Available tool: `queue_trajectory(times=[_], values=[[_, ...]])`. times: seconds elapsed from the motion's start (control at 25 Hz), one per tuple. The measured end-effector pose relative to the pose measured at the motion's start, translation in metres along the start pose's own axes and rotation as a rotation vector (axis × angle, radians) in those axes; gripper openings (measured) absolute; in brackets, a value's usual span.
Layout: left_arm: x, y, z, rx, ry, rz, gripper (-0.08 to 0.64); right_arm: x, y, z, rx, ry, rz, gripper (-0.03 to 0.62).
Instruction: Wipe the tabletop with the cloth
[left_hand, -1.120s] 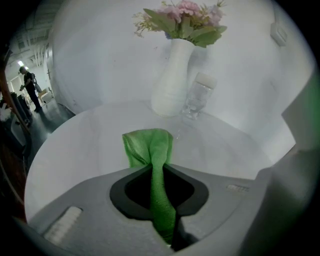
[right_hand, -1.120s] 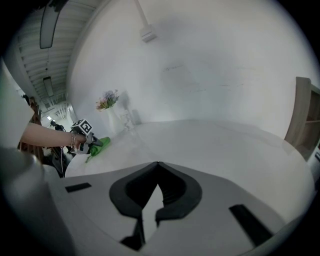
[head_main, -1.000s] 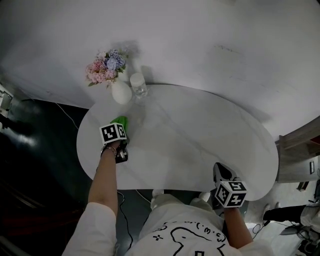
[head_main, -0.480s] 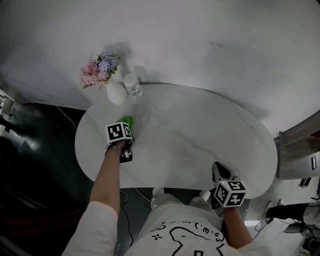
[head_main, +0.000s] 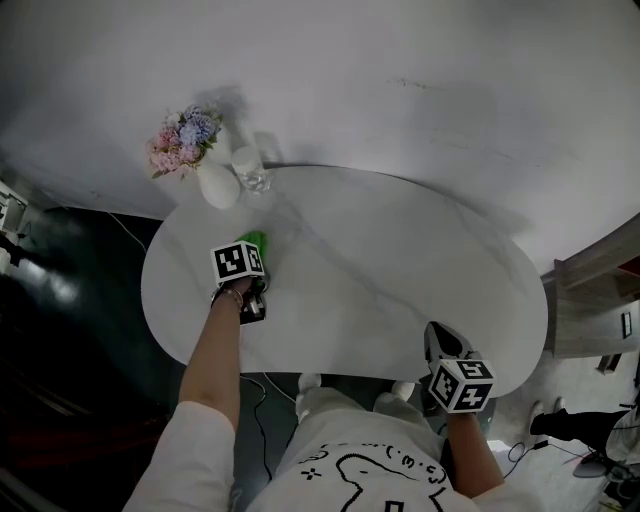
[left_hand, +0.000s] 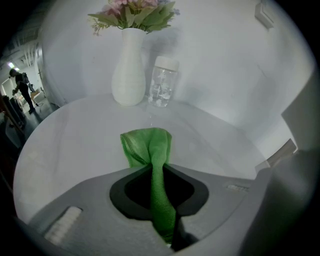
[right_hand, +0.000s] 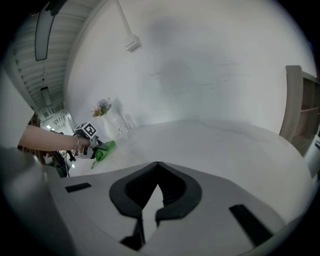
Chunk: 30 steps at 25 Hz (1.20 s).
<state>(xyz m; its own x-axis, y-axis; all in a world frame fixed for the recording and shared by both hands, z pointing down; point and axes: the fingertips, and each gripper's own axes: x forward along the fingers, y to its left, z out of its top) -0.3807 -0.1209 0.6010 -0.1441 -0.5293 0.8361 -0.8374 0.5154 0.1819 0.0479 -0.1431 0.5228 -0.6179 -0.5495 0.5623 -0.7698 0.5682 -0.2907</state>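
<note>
Cloth (left_hand: 149, 146): one, green, resting on the worktop (head_main: 400, 270) left of centre, one end pinched in the clenched left claw (left_hand: 156, 172). Upper left stand one white vase (head_main: 215, 185) of flowers (head_main: 180, 140) and, just right, one clear bottle (head_main: 250, 170). Lower right, the right claw (right_hand: 158, 165) is clenched on nothing. One oval white worktop, pale wall (head_main: 400, 90) behind, dark floor (head_main: 70, 330) at left.

the left claw (head_main: 251, 256) hides most of the cloth (head_main: 255, 240); flowers (left_hand: 135, 12) cut off above.
</note>
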Motion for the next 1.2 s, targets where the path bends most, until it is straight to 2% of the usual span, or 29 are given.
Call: queue_trajectory(times=[0.4,1.2], values=[[0.002,-0.034,-0.007,-0.004,-0.012,-0.01,0.054,-0.013,-0.024,0.007,-0.014,-0.012,0.023,-0.006],[0.01,-0.1,-0.019,0.037,-0.004,-0.025,0.054,-0.028,-0.062,0.019,-0.01,-0.038,0.047,-0.006]])
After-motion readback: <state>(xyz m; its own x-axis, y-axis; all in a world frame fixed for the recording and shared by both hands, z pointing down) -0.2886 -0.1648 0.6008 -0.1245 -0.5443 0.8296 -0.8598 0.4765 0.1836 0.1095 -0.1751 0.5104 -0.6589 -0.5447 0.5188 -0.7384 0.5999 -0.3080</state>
